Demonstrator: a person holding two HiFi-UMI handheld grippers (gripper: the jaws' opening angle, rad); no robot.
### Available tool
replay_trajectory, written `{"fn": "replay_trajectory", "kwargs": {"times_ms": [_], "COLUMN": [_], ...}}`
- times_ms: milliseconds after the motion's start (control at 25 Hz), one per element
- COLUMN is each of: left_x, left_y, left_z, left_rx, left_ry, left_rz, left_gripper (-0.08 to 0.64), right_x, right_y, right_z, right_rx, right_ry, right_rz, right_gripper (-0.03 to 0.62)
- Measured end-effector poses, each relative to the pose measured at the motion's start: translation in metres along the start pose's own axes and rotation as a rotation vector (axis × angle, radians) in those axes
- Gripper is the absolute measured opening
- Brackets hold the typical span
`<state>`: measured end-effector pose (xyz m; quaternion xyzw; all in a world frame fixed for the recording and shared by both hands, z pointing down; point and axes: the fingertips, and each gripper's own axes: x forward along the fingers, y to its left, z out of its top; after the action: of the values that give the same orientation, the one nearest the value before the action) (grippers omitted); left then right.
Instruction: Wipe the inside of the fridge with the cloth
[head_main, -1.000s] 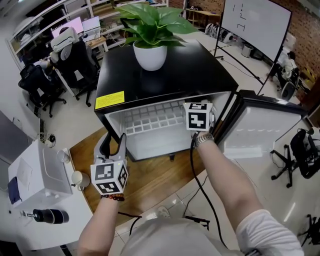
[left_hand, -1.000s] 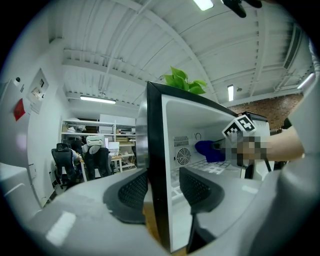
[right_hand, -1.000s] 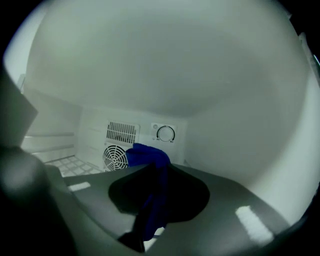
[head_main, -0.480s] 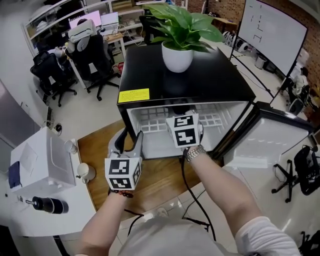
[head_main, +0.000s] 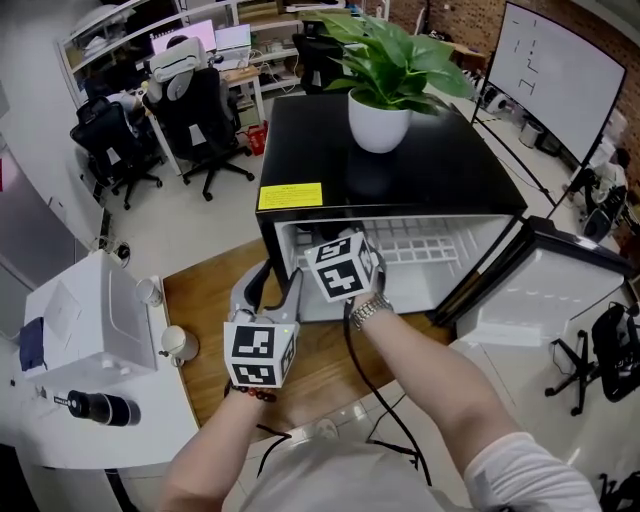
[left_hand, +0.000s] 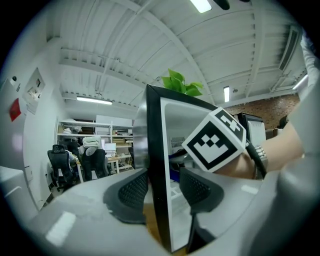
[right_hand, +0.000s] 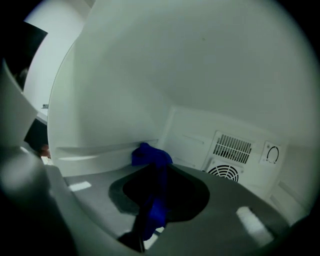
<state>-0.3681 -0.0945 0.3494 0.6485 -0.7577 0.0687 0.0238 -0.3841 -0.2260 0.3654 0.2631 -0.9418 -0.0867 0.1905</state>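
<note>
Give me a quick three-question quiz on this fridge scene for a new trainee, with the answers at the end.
1. True or false: the fridge has its door closed.
2. What does the right tool hold? A) a sponge B) a blue cloth C) nothing
3. What stands between the jaws of the left tool?

Key
1. False: the door hangs open.
2. B
3. The fridge's left front edge.
</note>
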Motion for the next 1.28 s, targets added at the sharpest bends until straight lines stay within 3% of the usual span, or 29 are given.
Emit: {"fn": "replay_trajectory", "kwargs": {"times_ms": [480,680,1280], "left_x": [-0.002,-0.001,-0.001], "left_y": [0.001,0.002,0.001], "left_z": [-0.003,-0.003,-0.001], "left_rx": [0.024,0.032,0.024], "left_ry": [-0.003,-0.007,-0.013], "left_rz": [-0.004,0.0,0.007], "left_gripper": [0.195,0.192,0.192], "right_x": [0.023,0.023,0.008], "right_y": [0.013,-0.002,-0.042], "right_z": [-0.02,-0.034,-0.043], "right_rx": [-0.127,-0.117,-0.116], "right_ry": [0.135,0.173,0.167], "right_rz": [0.047,0.02,-0.046], "right_gripper": [0.066,0.066,0.066]}}
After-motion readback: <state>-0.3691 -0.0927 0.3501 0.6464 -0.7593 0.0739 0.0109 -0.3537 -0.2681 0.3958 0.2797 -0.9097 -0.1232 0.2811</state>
